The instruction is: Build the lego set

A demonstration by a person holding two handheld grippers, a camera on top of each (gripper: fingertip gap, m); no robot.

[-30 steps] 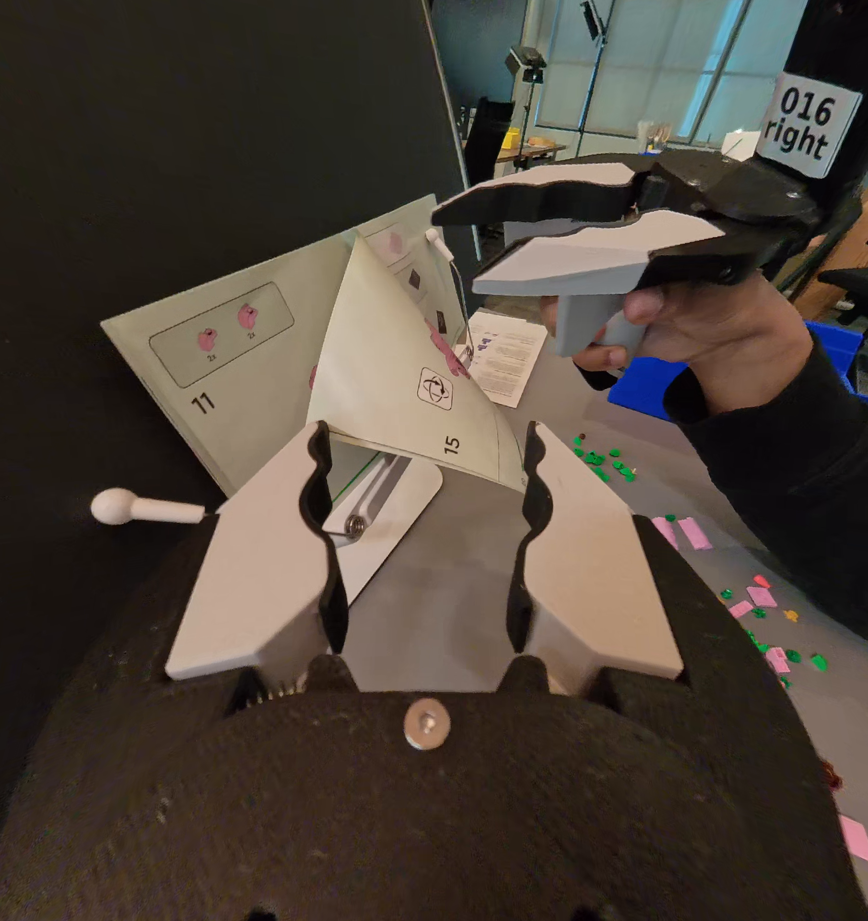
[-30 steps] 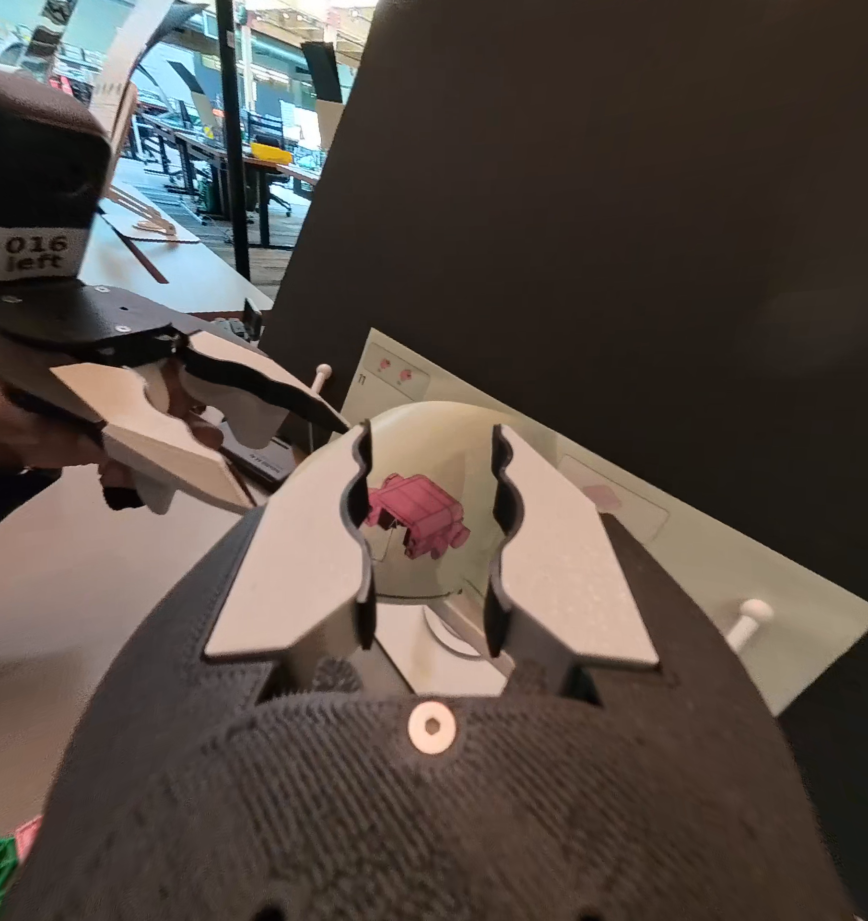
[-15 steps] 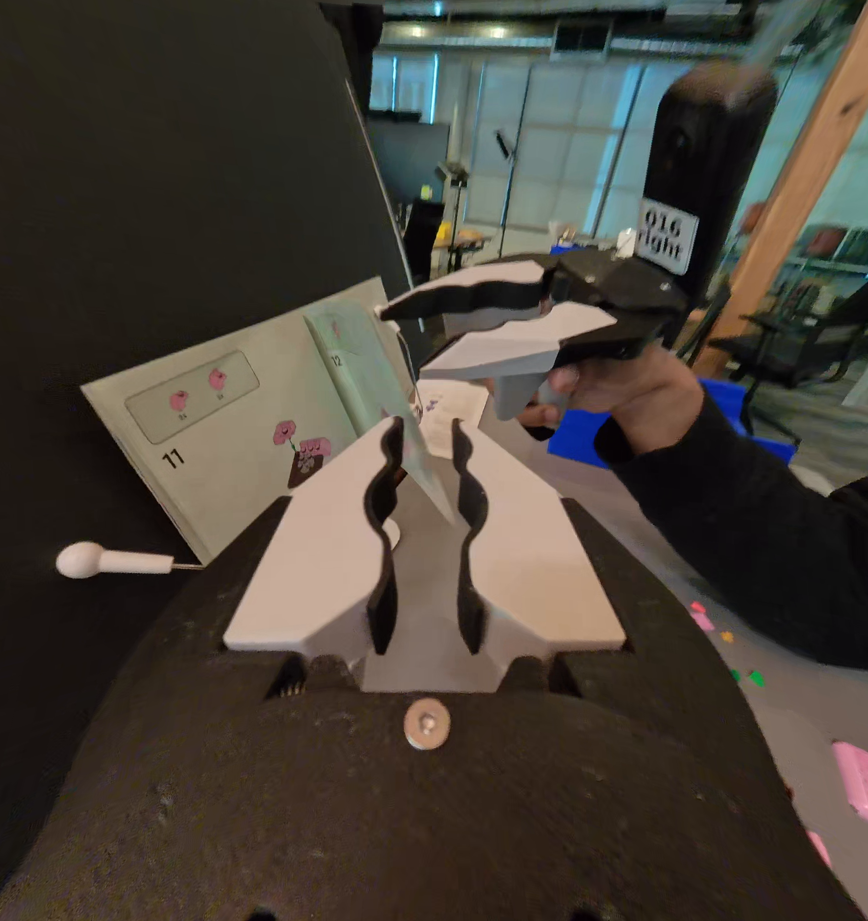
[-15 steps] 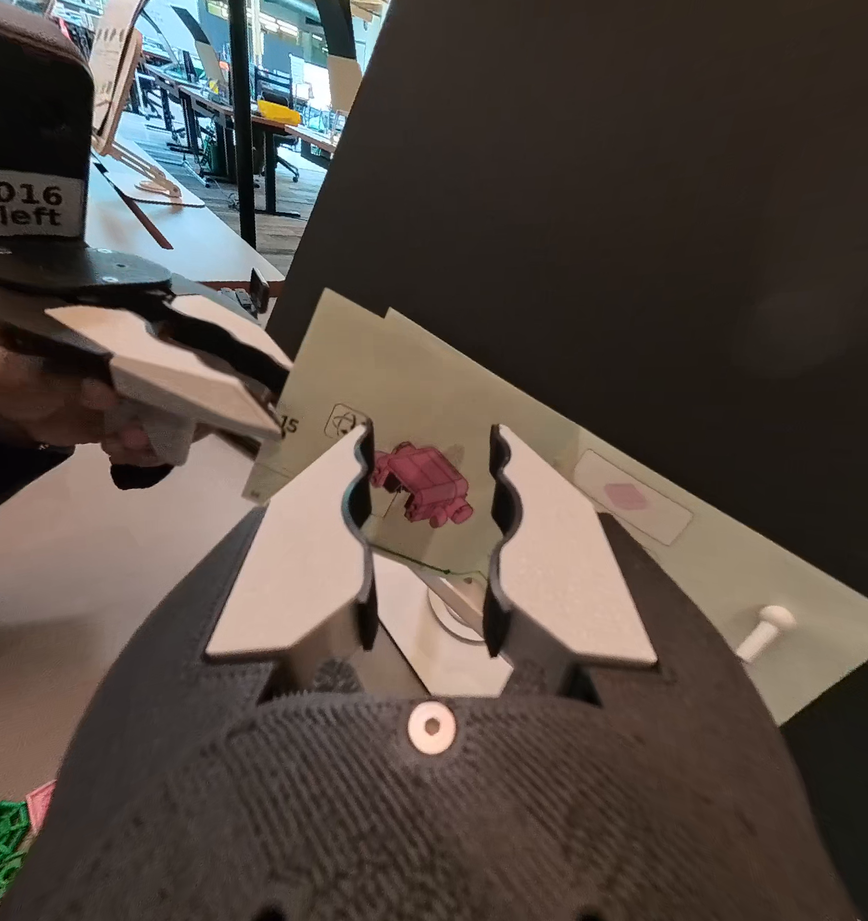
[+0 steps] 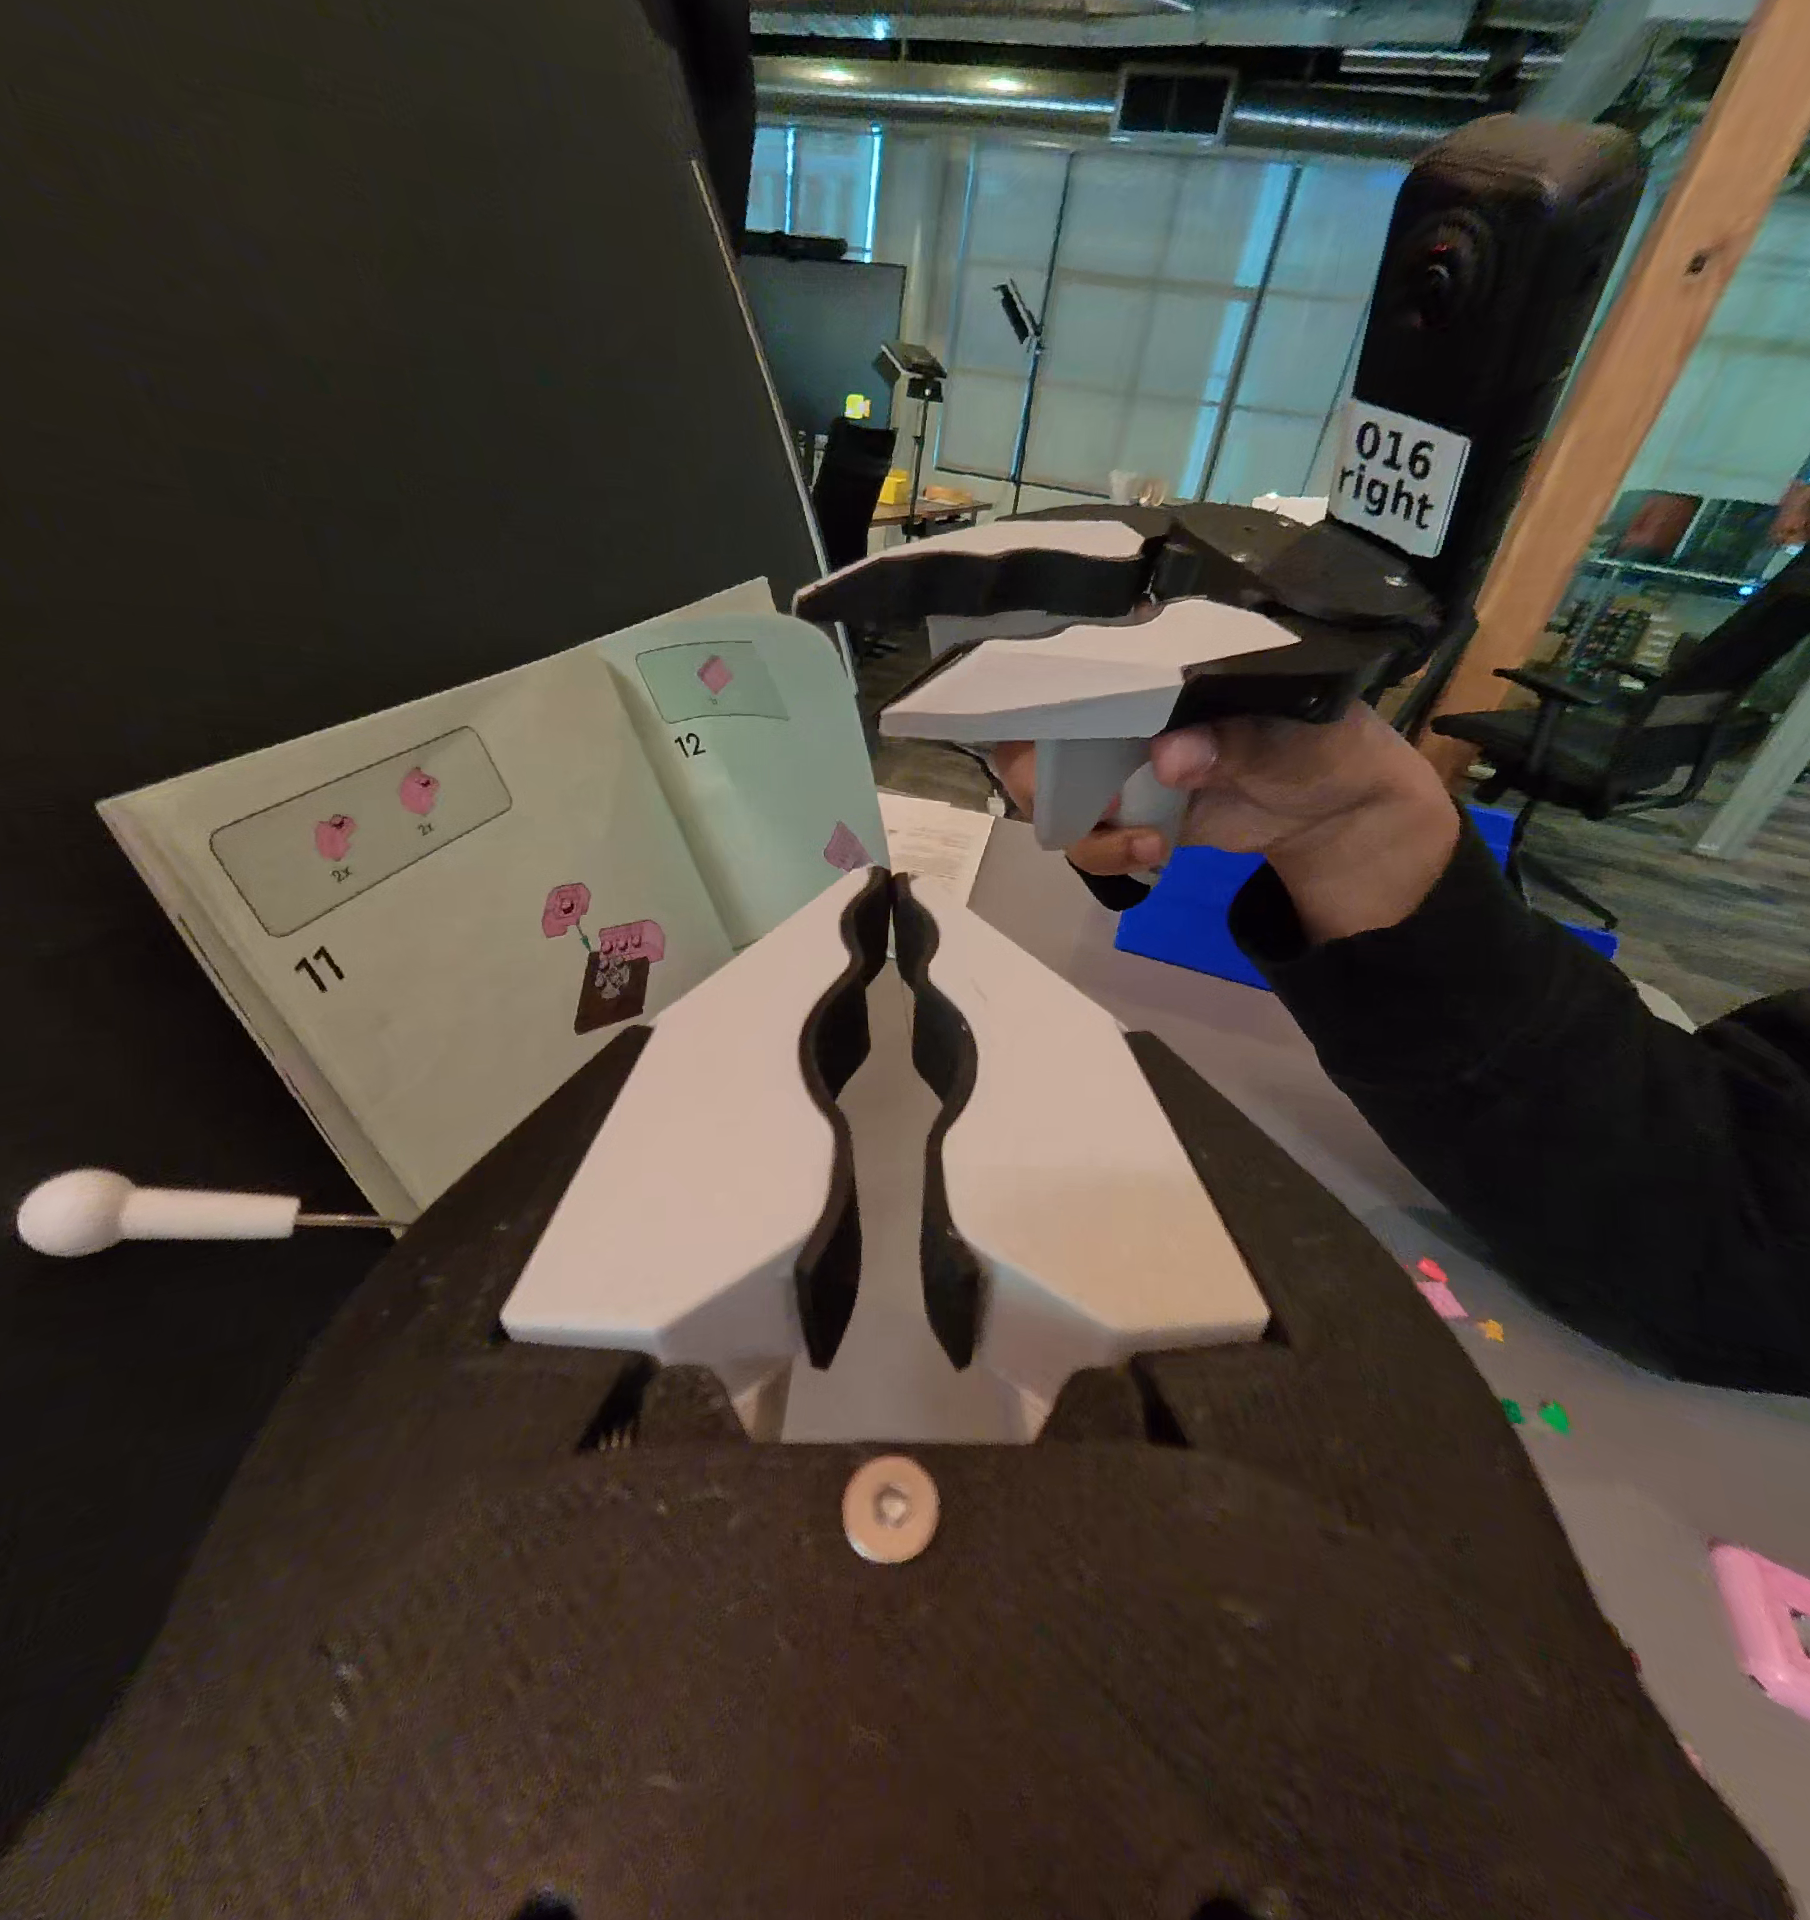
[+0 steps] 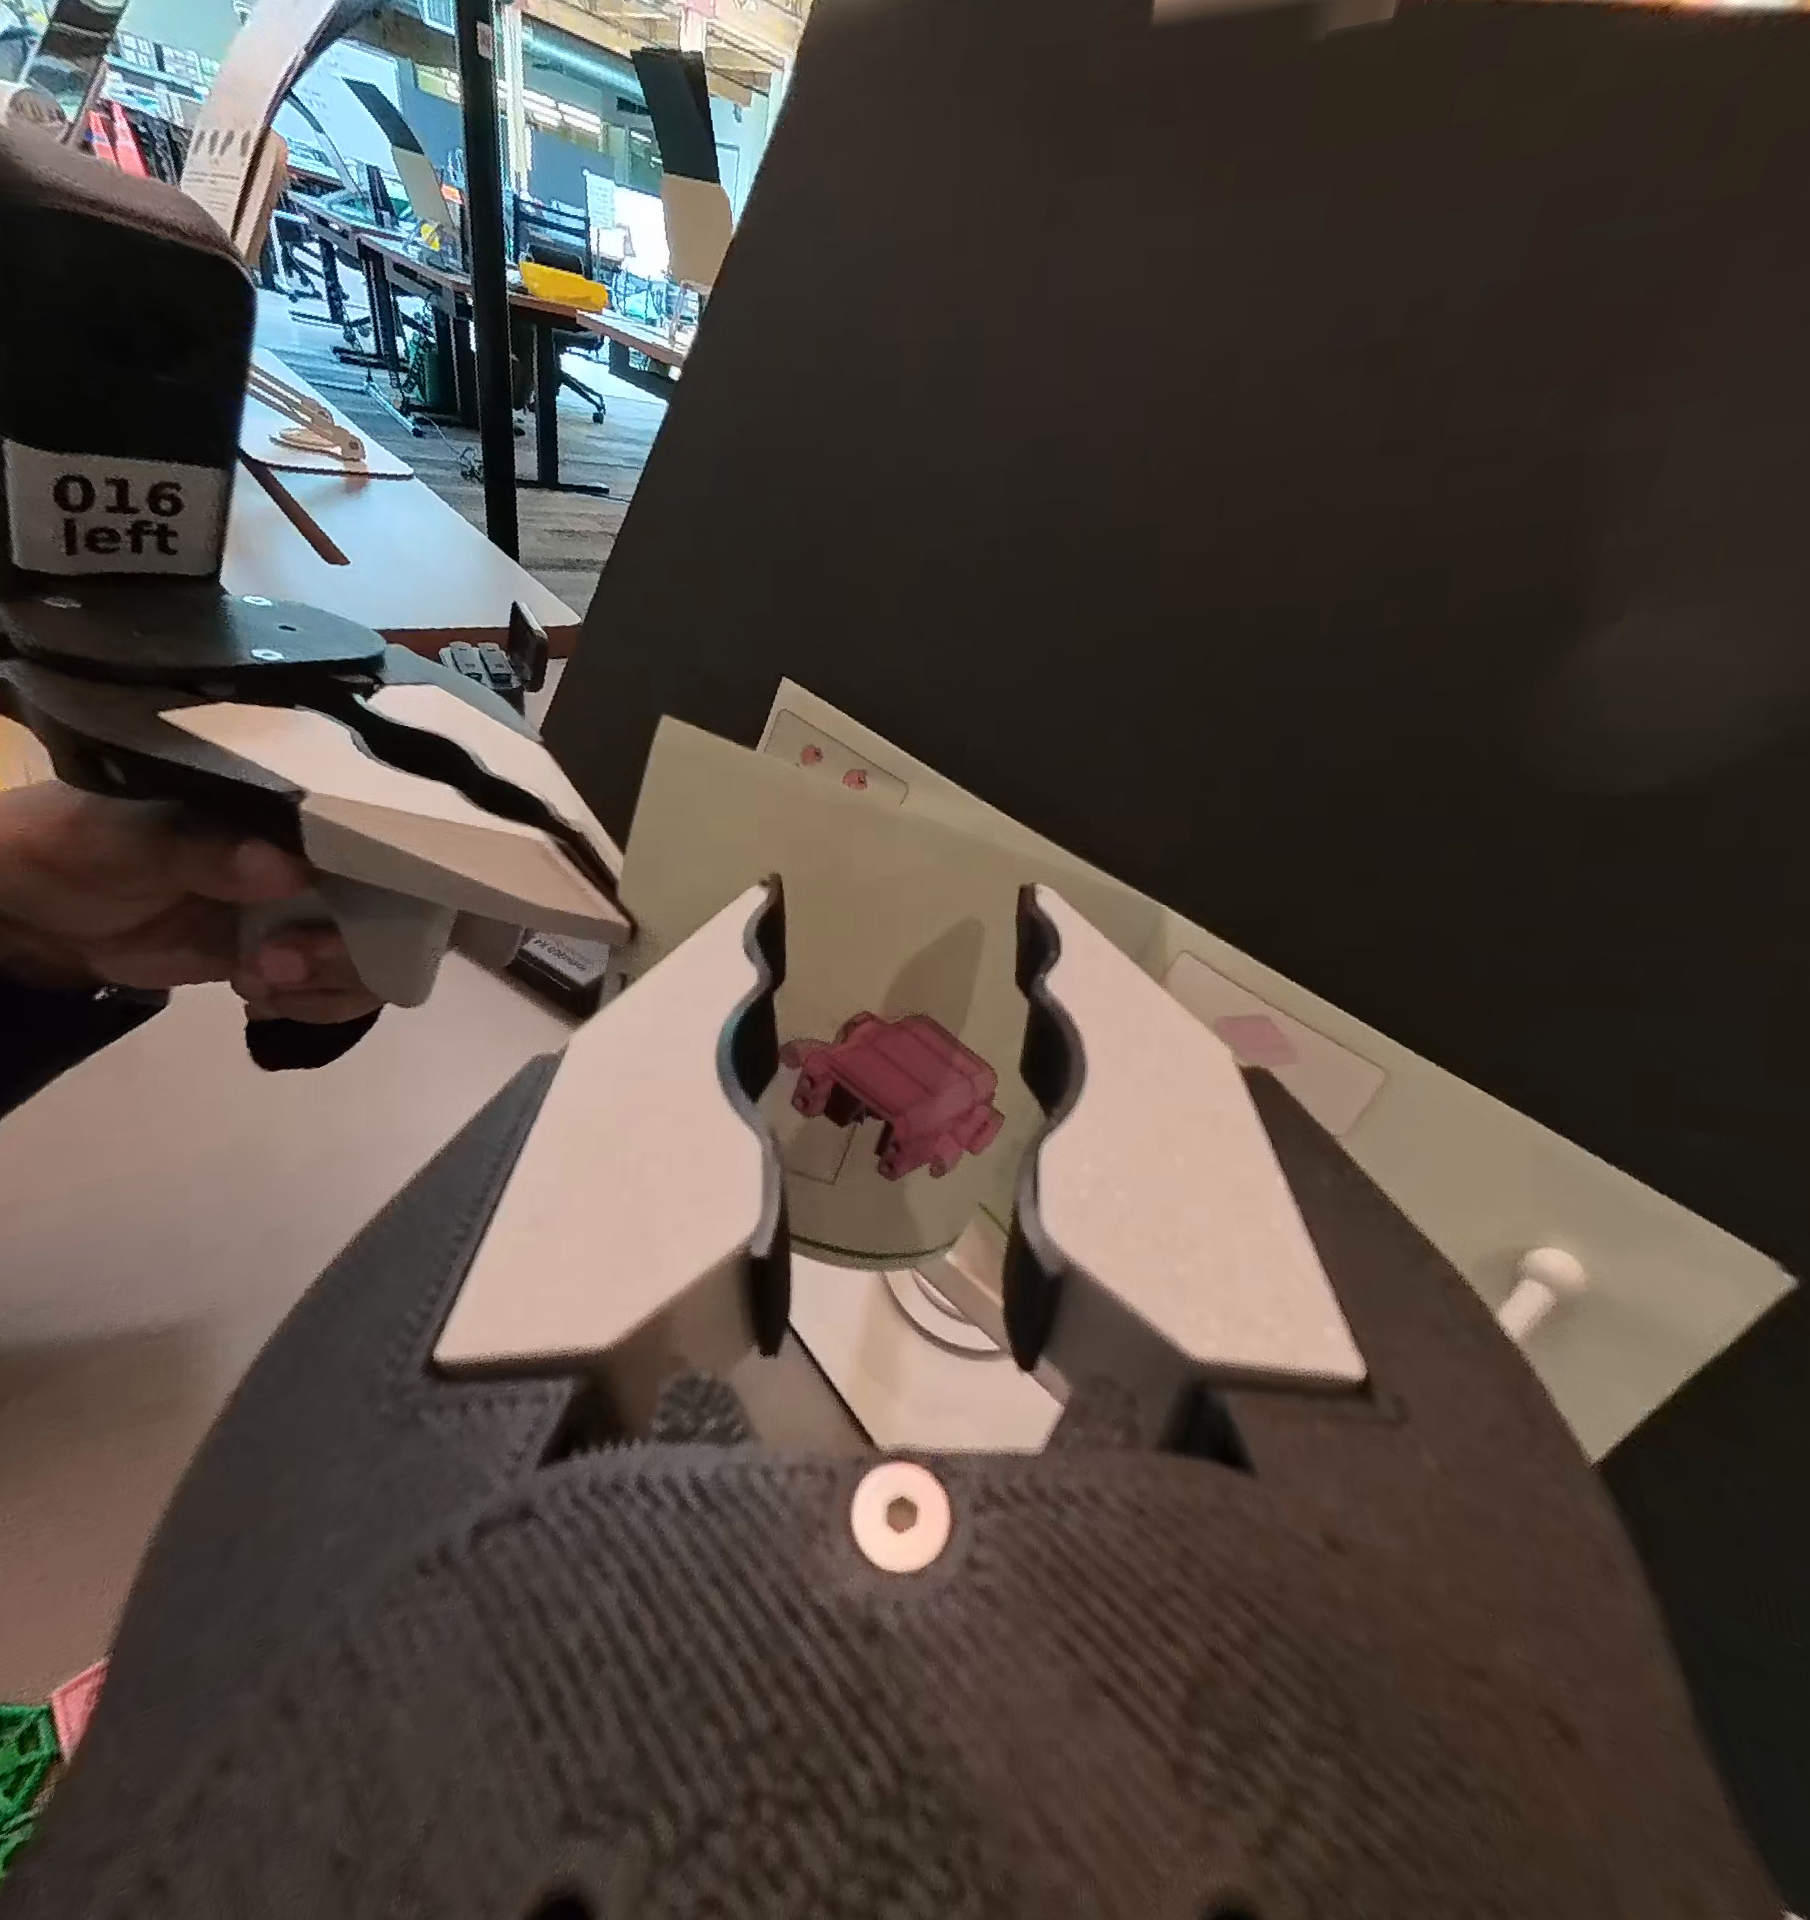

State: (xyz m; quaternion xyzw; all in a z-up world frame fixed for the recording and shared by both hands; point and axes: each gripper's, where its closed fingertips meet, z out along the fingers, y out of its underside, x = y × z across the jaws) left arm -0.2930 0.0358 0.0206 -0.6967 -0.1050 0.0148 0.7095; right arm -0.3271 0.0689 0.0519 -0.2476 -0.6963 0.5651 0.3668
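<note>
Against a black backdrop (image 5: 309, 364) the instruction booklet (image 5: 444, 935) is propped on the worktop (image 6: 101, 1226). Its page edge is pinched by the left gripper (image 5: 890, 894); the right gripper (image 6: 896, 904), spread, is held directly before the page.

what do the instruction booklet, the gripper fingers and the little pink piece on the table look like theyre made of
Instruction booklet: thin paper, matte to slightly satin; a page curls and bends where the left gripper pinches it.
Gripper fingers: rigid plastic, likely 3D printed; matte pale faces, with black wavy inner pads that may be rubbery.
Pink piece: hard moulded plastic, smooth with a slight sheen.
</note>
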